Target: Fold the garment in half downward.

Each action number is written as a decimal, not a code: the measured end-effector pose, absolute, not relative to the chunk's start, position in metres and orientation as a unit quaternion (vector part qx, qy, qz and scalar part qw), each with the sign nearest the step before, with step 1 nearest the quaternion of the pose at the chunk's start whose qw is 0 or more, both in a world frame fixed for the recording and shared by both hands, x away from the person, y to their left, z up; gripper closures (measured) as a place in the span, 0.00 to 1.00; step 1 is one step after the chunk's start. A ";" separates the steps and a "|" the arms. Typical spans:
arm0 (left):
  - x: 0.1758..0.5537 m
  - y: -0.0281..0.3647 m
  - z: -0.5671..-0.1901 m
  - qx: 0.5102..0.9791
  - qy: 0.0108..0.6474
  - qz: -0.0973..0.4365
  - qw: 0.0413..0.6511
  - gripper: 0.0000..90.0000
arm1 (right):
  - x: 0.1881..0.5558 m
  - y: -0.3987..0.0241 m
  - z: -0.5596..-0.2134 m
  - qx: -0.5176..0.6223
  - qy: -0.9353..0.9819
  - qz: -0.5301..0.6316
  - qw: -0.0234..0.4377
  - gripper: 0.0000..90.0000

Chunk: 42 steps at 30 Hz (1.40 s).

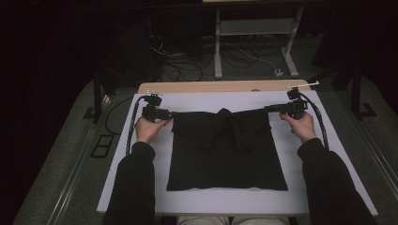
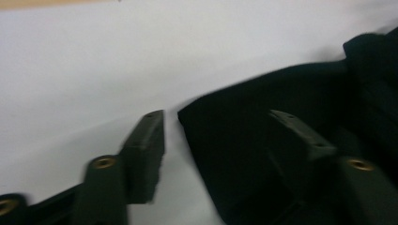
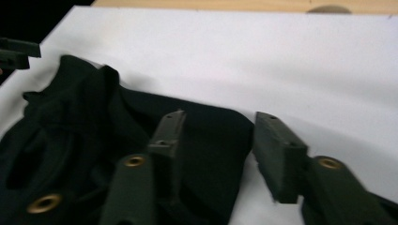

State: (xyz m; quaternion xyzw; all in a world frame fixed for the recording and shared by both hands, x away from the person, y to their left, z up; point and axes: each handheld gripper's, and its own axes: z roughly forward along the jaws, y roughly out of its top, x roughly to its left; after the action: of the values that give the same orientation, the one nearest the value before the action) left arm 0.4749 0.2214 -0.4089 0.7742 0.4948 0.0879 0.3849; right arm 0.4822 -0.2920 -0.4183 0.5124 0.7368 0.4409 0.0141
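With both the left gripper (image 1: 165, 114) and right gripper (image 1: 271, 108) spread wide astride the black garment's (image 1: 225, 154) far corners, each should close squarely on its corner's edge.

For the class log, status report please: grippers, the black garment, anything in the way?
Left gripper open, jaws astride the garment's far left corner. Right gripper open, astride the far right corner. Garment flat on the white board, bunched at the collar. Nothing in the way.

Dim lab or test room, white-topped table (image 1: 328, 187) w/ bare wood strip along far edge, grey carpet floor, loose cables (image 1: 187, 65) tangled behind, white metal desk frame (image 1: 256, 28) at back, dark surroundings.
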 end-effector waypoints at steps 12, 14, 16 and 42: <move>0.463 0.210 -0.387 0.774 0.460 0.057 0.431 0.00 | 0.466 -0.290 -0.390 0.497 0.745 0.444 0.027 0.02; 0.461 0.206 -0.384 0.781 0.448 0.065 0.430 0.00 | 0.464 -0.289 -0.386 0.493 0.750 0.440 0.035 0.01; 0.458 0.202 -0.381 0.782 0.441 0.064 0.435 0.00 | 0.461 -0.288 -0.382 0.488 0.753 0.440 0.040 0.01; 0.451 0.166 -0.380 0.802 0.389 0.035 0.452 0.00 | 0.441 -0.259 -0.365 0.432 0.775 0.461 0.034 0.01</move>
State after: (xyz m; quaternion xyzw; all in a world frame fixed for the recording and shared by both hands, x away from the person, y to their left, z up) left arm 0.4512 0.1661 -0.3804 0.8021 0.3887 0.0345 0.4520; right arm 0.4409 -0.2591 -0.3646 0.4318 0.7746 0.4607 0.0345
